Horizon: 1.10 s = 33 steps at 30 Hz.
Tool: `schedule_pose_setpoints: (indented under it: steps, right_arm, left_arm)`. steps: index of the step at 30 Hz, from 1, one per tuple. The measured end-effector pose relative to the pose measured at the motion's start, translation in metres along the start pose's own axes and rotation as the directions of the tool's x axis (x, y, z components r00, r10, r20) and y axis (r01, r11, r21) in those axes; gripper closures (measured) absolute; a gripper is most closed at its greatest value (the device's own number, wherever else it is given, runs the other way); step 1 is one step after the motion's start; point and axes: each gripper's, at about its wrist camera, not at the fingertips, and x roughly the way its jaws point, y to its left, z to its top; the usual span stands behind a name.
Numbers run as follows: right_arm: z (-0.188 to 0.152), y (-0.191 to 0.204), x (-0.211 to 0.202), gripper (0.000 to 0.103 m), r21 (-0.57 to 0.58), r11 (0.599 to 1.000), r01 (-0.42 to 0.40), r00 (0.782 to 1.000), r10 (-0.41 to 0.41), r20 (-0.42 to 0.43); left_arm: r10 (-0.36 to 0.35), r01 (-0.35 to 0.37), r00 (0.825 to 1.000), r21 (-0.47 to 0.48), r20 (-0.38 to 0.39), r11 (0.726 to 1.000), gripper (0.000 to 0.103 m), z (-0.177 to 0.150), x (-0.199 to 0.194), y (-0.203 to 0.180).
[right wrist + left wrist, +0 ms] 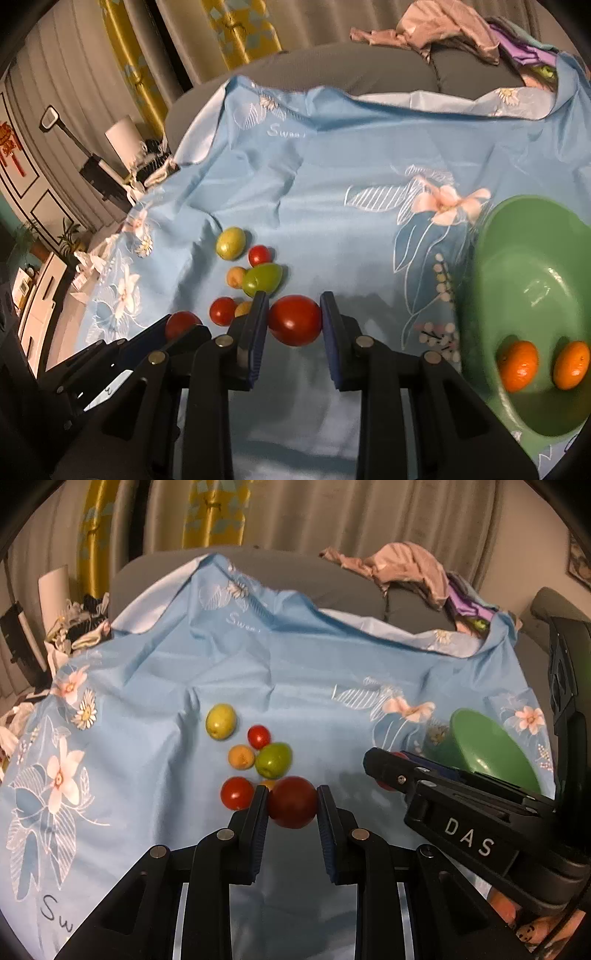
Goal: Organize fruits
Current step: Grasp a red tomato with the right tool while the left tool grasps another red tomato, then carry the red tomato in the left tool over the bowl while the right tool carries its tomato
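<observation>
Setting: a surface draped in a light-blue floral cloth [295, 672], grey upholstery and pale curtains behind, a heap of pinkish clothing [402, 568] at the far edge.

Left claw [291, 803]: pads closed on a dark red tomato [291, 802], held clear of the cloth, one pad on each side of it.

Right claw [294, 321]: likewise clamped on a second red tomato [294, 320], pads pressing both flanks. In the left wrist view this claw shows at the right, marked "DAS".

Loose fruit on the cloth, clustered just beyond the claws: a yellow-green fruit [221, 722] farthest back; a small red tomato [259, 737]; a small orange fruit [241, 757] touching a green fruit [274, 760]; a red tomato [237, 793] nearest, with a small yellow-orange fruit [243, 308] beside it, partly hidden.

Green bowl [524, 258]: on the cloth to the right of the cluster, well apart from it, holding two oranges [517, 365] side by side.
</observation>
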Motion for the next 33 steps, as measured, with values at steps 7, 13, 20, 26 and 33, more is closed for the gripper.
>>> schedule_pose_setpoints:
  steps: [7,13,20,26,33]
  right_arm:
    - [0.003,-0.002,-0.024,0.074,-0.003,1.000,0.006,0.998,-0.006,0.068]
    - [0.005,-0.008,-0.047,0.074,0.004,1.000,0.030,0.991,-0.031,0.132]
    - [0.008,-0.028,-0.073,0.074,0.040,0.997,0.066,0.975,-0.073,0.209]
    - [0.008,-0.053,-0.092,0.074,0.110,0.990,0.089,0.962,-0.114,0.248]
    - [0.002,-0.087,-0.114,0.074,0.204,0.968,0.149,0.938,-0.204,0.279]
  left_arm:
    - [-0.012,0.010,0.998,0.023,0.058,1.000,0.077,0.001,-0.019,-0.012]
    - [-0.029,0.025,0.995,0.046,0.097,0.999,0.077,0.002,-0.032,-0.025]
    - [-0.048,0.036,0.991,0.094,0.124,0.995,0.077,0.007,-0.038,-0.052]
    - [-0.082,0.065,0.988,0.128,0.133,0.990,0.077,0.013,-0.039,-0.078]
    - [-0.118,0.098,0.986,0.165,0.119,0.981,0.077,0.015,-0.027,-0.112]
